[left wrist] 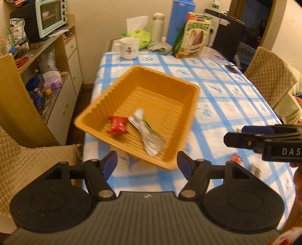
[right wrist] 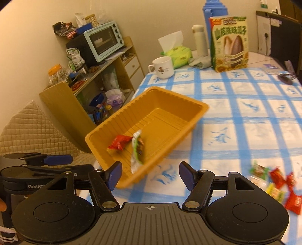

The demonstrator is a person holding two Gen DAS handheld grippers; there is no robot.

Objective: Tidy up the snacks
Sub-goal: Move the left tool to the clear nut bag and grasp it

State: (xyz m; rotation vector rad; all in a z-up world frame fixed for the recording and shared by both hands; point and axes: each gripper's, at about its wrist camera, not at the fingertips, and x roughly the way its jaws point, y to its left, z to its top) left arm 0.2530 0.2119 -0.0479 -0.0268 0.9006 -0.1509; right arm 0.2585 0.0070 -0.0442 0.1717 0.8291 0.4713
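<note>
An orange plastic tray (left wrist: 98,107) sits askew on the blue-checked tablecloth near the table's left edge. In it lie a red snack packet (left wrist: 117,126) and a silver-and-green packet (left wrist: 149,135). My left gripper (left wrist: 147,164) hangs open just before the tray's near corner, with nothing between its pads. My right gripper (right wrist: 151,172) is open too and holds nothing; the tray (right wrist: 113,122) with the red packet (right wrist: 119,144) and the green packet (right wrist: 137,152) lies ahead of it. Several loose snacks (right wrist: 279,182) lie on the cloth at its right.
At the table's far end stand a white mug (left wrist: 129,48), a green tissue pack (left wrist: 139,35), a sunflower-seed bag (left wrist: 192,35), a white flask and a blue jug. Quilted chairs flank the table. A wooden shelf with a mint oven (left wrist: 51,17) is on the left.
</note>
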